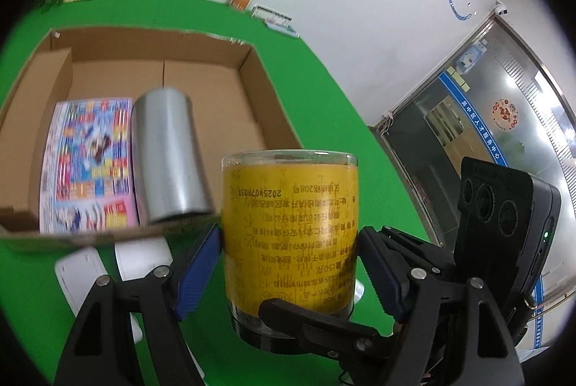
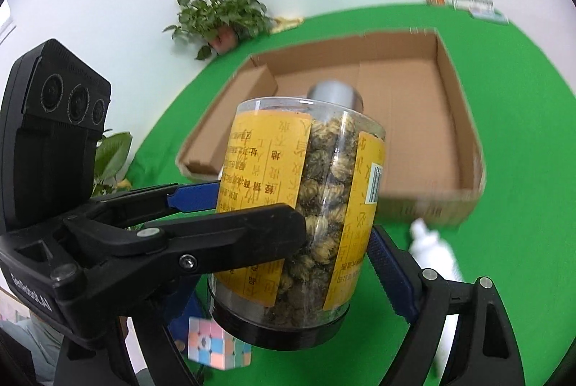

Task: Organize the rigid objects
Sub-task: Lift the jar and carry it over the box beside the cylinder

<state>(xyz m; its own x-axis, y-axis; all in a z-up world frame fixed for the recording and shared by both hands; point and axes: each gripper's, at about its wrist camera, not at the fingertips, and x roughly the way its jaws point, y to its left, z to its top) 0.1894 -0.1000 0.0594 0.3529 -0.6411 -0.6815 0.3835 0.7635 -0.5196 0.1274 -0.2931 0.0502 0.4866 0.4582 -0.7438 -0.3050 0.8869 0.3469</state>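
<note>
The left wrist view looks forward along its own fingers from low over the green table (image 1: 324,90), very near a yellow-labelled jar (image 1: 289,234) that fills its centre, facing the open cardboard box (image 1: 252,69) and the white wall beyond. The right wrist view looks from farther right and a little higher, equally close to the same jar (image 2: 302,206). Both share the jar, the box (image 2: 457,119), the silver can (image 1: 167,155) (image 2: 336,92) and the green table (image 2: 522,98).
</note>
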